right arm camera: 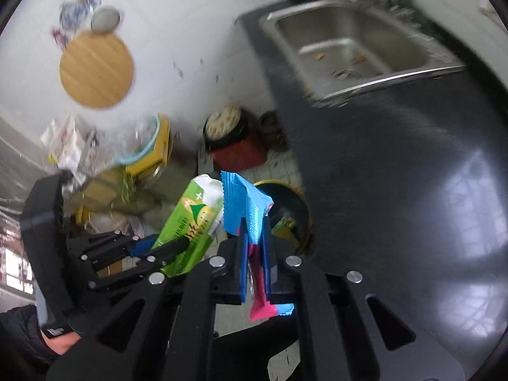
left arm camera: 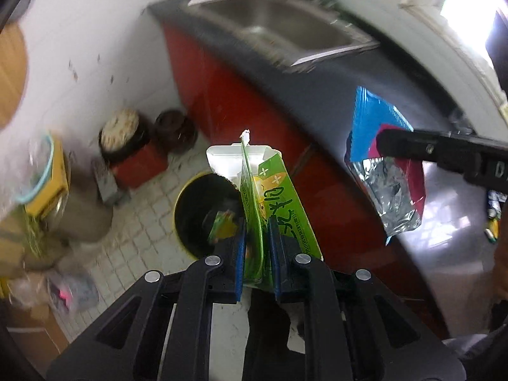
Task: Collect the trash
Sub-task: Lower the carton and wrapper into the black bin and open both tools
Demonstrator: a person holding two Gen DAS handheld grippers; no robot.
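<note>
We note a small kitchen corner, both views blurred. A dark grey countertop runs along a white wall and carries a steel sink with a few scraps in its basin; red cabinet fronts sit below it. The floor is small pale tiles.

On the floor beside the cabinet stands a yellow-rimmed bin, dark inside, with a green packet already in it. Near the wall we see a red pot with a patterned lid, a dark jar beside it, and a cluttered pile of bags and boxes further left. A round wooden board hangs on the wall.

The left gripper has its fingers narrow, clamped on a green carton, which hangs above the bin's rim.

The right gripper has its fingers pressed together on a blue and pink wrapper, held over the counter's edge, near the bin.
</note>
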